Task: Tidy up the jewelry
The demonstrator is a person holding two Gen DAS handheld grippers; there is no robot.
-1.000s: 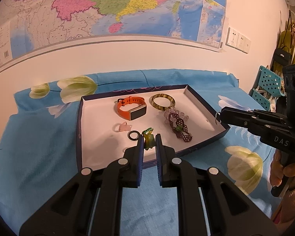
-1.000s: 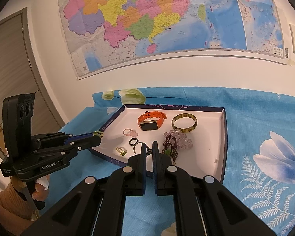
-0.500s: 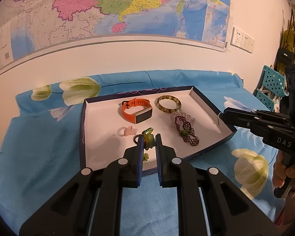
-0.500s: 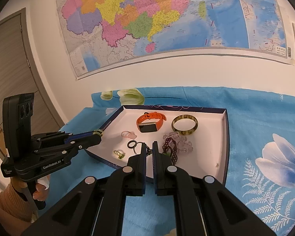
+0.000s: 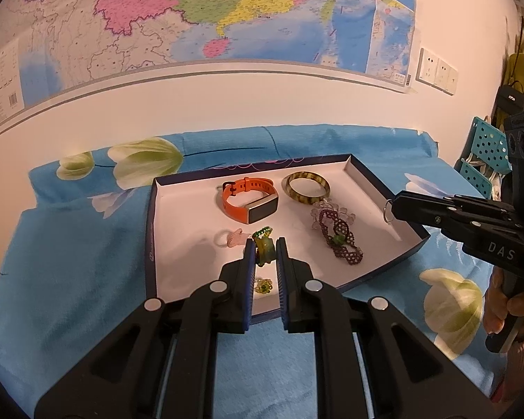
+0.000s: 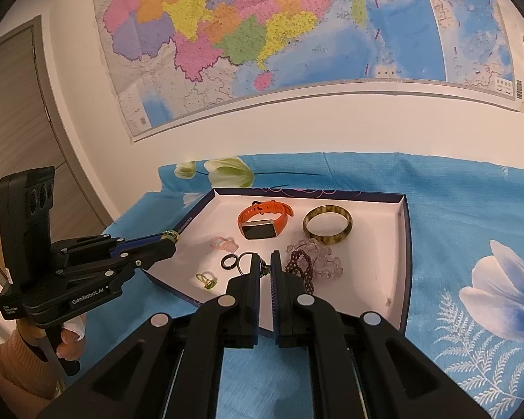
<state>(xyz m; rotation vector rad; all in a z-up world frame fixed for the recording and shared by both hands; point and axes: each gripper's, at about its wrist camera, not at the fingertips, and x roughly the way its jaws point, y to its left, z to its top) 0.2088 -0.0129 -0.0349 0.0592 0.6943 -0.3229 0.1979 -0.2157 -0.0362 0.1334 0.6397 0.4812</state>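
My left gripper [image 5: 264,255] is shut on a green and yellow ring [image 5: 263,249], held over the near part of the white-lined tray [image 5: 150,230]. My right gripper [image 6: 264,267] is shut on a thin silver ring [image 6: 242,262] above the tray's front; the same ring [image 5: 387,211] shows at the right gripper [image 5: 394,209] in the left wrist view. In the tray lie an orange watch [image 5: 249,202], a mottled bangle [image 5: 305,199], a purple beaded bracelet [image 5: 339,234], a pink ring [image 5: 228,237], a black ring [image 6: 228,268] and a small green-stone ring [image 6: 206,279].
The tray sits on a blue flowered cloth [image 5: 70,262] against a wall with a large map [image 5: 227,17]. Turquoise perforated stools [image 5: 485,153] and hanging bags stand at the right. A grey door [image 6: 14,122] is at the left. A hand [image 5: 506,307] holds each gripper's handle.
Both grippers keep their rings and barely move. The left wrist view has drifted a little, so the tray sits slightly further right and the black ring is hidden behind the fingers.
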